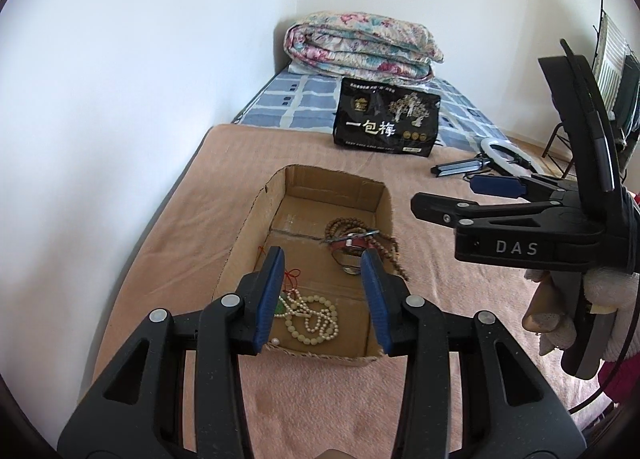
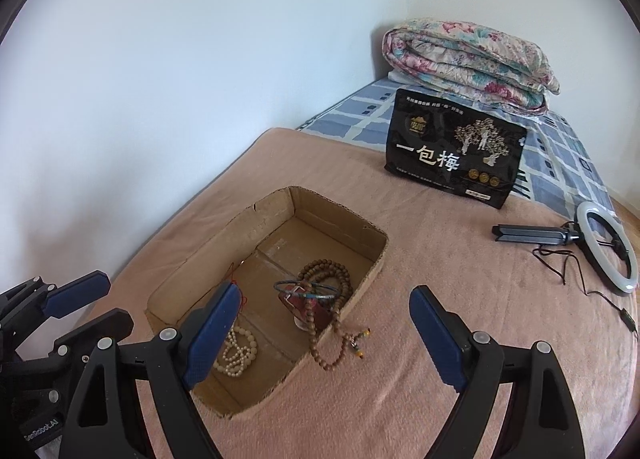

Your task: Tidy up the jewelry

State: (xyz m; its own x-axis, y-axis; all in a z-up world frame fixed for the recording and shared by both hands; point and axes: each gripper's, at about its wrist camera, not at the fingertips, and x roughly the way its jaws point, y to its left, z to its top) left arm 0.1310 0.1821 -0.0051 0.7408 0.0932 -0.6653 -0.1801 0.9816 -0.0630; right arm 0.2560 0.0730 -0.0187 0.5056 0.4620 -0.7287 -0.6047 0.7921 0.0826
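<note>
A shallow open cardboard box [image 1: 248,227] [image 2: 200,251] sits on the pink blanket. Inside lie a cream bead necklace [image 1: 316,319] [image 2: 240,351] with a green pendant and red cord, a brown wooden bead string [image 1: 344,225] [image 2: 332,271] that hangs over the box's right wall, a thin blue bangle [image 2: 308,289] and a red strap [image 1: 352,243]. My left gripper [image 1: 324,299] is open and empty above the box's near end. My right gripper [image 2: 324,335] is open and empty above the box's right wall; it also shows at the right of the left wrist view [image 1: 460,199].
The pink blanket [image 2: 440,259] covers the bed. A black snack bag [image 1: 386,121] [image 2: 456,155] stands beyond the box. A ring light with tripod and cable [image 2: 608,247] lies at the right. A folded floral quilt [image 1: 360,45] is at the far end. A white wall runs along the left.
</note>
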